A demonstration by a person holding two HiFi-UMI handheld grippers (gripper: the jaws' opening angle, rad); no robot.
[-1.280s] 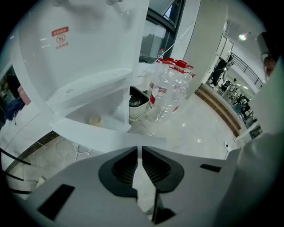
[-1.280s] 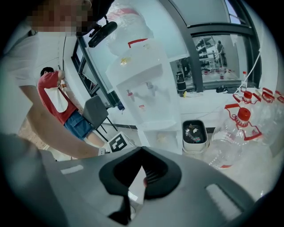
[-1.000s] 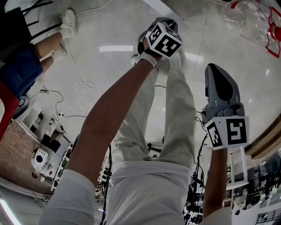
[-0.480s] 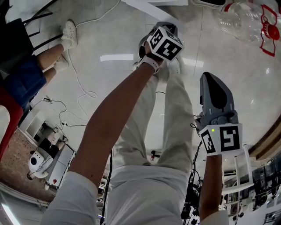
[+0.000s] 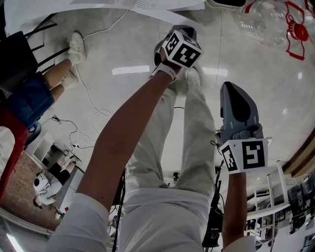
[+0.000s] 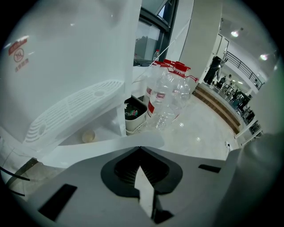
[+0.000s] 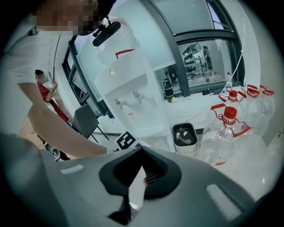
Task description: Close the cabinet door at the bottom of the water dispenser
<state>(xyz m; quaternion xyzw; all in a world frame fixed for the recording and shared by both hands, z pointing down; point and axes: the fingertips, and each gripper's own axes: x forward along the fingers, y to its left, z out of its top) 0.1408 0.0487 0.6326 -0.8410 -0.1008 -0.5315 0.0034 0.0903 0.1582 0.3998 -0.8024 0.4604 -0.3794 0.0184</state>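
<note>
The white water dispenser (image 6: 66, 62) fills the left of the left gripper view, its drip tray (image 6: 75, 111) above the bottom cabinet. The cabinet door (image 6: 102, 148) stands ajar as a white panel right in front of my left gripper (image 6: 140, 147), whose jaws are shut with nothing between them. A small cup (image 6: 88, 136) sits inside the cabinet. In the head view my left gripper (image 5: 183, 29) reaches towards the door (image 5: 162, 11) at the top edge. My right gripper (image 5: 232, 91) hangs back, shut and empty, and sees the whole dispenser (image 7: 133, 97).
A small waste bin (image 6: 135, 116) stands beside the dispenser, with several clear water bottles (image 6: 168, 97) with red caps to its right. A cable (image 5: 88, 98) trails over the glossy floor. Another person's legs (image 5: 54, 54) and a dark chair (image 7: 84, 119) are at the left.
My left gripper has pushed on towards the dispenser's base, and more of the white door shows at the top of the head view. The right gripper has hardly shifted.
</note>
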